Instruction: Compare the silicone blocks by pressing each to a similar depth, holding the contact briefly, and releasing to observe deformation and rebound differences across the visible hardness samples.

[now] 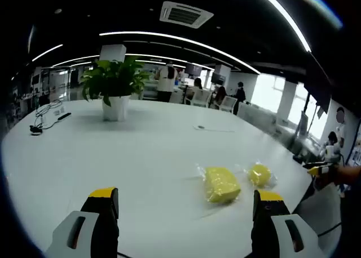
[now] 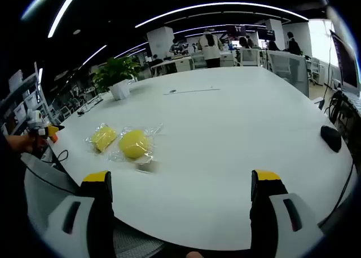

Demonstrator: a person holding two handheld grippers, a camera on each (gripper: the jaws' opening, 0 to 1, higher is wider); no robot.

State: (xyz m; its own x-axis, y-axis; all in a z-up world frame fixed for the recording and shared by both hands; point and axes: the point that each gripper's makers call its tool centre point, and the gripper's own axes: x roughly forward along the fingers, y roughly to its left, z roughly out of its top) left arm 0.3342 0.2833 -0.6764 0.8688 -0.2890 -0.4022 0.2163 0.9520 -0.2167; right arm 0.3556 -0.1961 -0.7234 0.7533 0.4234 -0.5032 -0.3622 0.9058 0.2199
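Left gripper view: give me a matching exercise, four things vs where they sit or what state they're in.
Column 1:
1. potted plant
2. square yellow block
3. round yellow block
4. left tongs

Column 2:
A. in a clear wrapper, nearest the table's right edge
B. open, above bare white table, touching nothing
C. far side of the table, in a white pot
D. in a clear wrapper, just left of the other yellow piece

Pairs: 1-C, 2-D, 3-A, 4-B
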